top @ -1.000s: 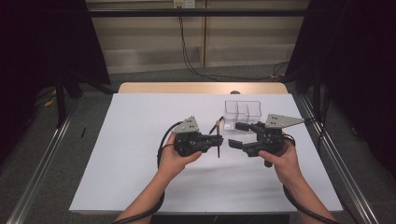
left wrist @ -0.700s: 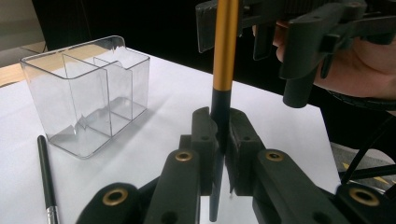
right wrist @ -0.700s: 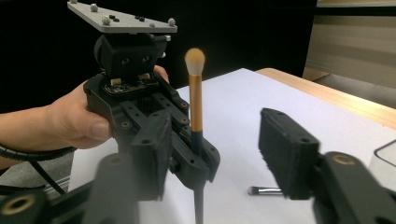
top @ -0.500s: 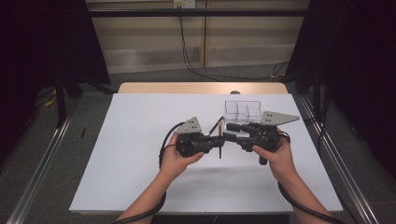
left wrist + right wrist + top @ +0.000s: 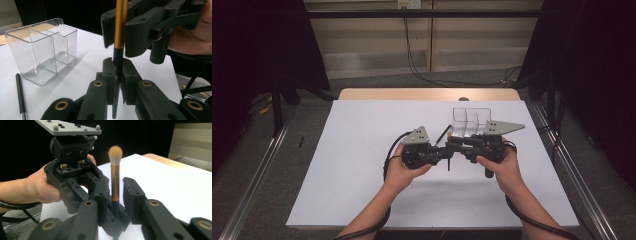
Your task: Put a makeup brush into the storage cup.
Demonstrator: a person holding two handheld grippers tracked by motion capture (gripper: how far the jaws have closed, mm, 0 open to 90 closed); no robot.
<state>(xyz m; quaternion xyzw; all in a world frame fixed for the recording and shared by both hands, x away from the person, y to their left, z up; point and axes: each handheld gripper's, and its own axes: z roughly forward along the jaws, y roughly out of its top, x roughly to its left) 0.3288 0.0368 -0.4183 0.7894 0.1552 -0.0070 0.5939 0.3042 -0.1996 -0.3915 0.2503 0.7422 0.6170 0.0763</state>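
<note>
Makeup brush (image 5: 115,173) upright just before clear organizer (image 5: 470,120), left gripper (image 5: 117,72) jaws clamping handle, right gripper (image 5: 115,192) jaws just closing round it for handover.

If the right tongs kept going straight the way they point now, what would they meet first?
Most likely the left tongs, facing them head-on just beyond the makeup brush between the right tongs' closing jaws; depth is hard to judge.
</note>
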